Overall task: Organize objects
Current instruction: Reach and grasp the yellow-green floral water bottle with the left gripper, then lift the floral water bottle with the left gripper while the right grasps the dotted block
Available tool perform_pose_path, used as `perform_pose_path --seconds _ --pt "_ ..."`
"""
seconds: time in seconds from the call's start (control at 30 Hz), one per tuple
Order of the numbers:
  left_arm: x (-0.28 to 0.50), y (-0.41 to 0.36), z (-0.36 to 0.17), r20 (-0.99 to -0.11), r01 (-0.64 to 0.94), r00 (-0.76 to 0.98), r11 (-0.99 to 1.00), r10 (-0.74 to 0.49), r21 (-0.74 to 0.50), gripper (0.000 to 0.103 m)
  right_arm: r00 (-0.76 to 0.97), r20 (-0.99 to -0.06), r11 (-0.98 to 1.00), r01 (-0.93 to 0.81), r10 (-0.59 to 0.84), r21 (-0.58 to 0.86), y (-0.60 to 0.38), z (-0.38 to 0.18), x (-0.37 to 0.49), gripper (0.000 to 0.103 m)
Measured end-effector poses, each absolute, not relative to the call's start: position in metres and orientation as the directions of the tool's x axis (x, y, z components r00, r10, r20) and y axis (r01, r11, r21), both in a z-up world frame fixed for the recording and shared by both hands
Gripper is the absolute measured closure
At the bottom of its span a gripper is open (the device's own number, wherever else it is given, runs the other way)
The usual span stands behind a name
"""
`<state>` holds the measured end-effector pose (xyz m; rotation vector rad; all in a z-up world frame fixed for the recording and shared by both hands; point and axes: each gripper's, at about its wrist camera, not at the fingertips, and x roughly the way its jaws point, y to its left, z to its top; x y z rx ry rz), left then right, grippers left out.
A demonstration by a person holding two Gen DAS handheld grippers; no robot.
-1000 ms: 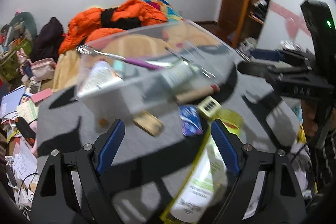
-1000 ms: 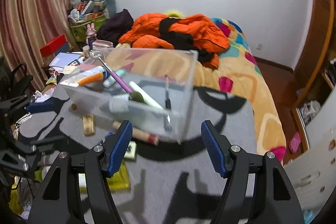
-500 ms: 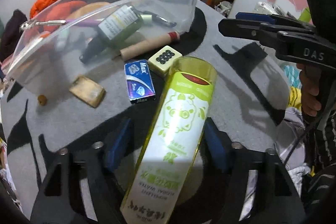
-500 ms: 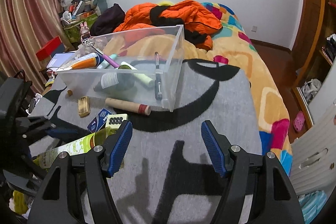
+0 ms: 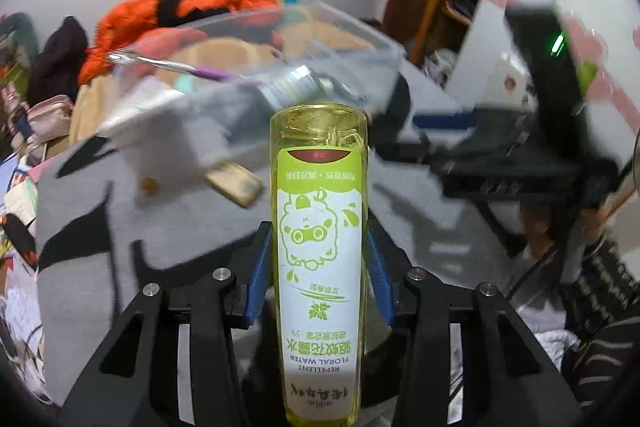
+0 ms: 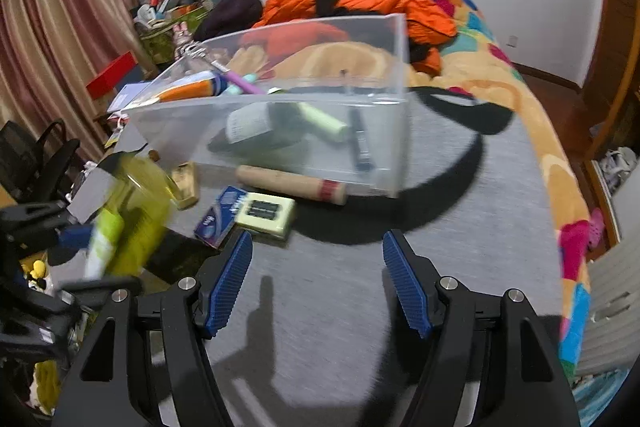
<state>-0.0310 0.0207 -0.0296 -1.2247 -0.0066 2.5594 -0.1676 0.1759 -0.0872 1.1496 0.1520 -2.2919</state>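
Now the left gripper (image 5: 318, 279), whose jaws have just been closing, clamps the yellow bottle (image 5: 318, 247) above the grey mat (image 6: 460, 227), next needing a carry into the clear bin (image 6: 280, 131), while the right gripper (image 6: 316, 283) hangs open and empty.

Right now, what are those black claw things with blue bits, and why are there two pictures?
They are two hand-held grabbers, and a person carries one in each hand. Each has a small camera looking along its two fingers, so you get one picture per grabber.

In the left one's picture, the left grabber has just been closing on a tall see-through bottle of yellow liquid with a green and white label, and its blue pads are against the bottle's sides.

In the other picture, the right grabber is open and holds nothing.

On the grey and black cloth lie a clear plastic bin with tubes and pens inside, a brown cardboard tube, a small blue box and a pale yellow block.
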Motion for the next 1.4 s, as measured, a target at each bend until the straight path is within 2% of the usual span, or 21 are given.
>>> perform_pose_path --seconds 0.17,0.27,0.4,0.7,1.4 --pt "-0.025 -0.001 -0.014 -0.725 -0.192 -0.646 -0.970 0.238 -0.148 0.059 -0.447 -0.784 -0.830 0.538 -0.430 0.148 0.156 -0.098 -0.175 0.041" --pt "-0.026 -0.009 -0.009 -0.713 -0.160 -0.662 -0.973 0.231 -0.166 0.059 -0.448 -0.790 -0.834 0.534 -0.418 0.138 0.146 -0.100 -0.177 0.046" --pt "-0.024 -0.013 0.002 -0.680 -0.143 -0.696 -0.973 0.229 -0.181 0.059 -0.468 -0.789 -0.841 0.529 -0.399 0.112 0.141 -0.101 -0.177 0.068" --pt "-0.018 -0.014 0.032 -0.604 -0.141 -0.763 -0.972 0.229 -0.190 0.059 -0.504 -0.756 -0.846 0.520 -0.418 0.121 0.160 -0.086 -0.164 0.071" --pt "-0.026 -0.004 0.090 -0.488 -0.128 -0.852 -0.980 0.188 -0.155 0.059 -0.634 -0.601 -0.848 0.508 -0.487 0.152 0.202 -0.017 -0.144 0.071"
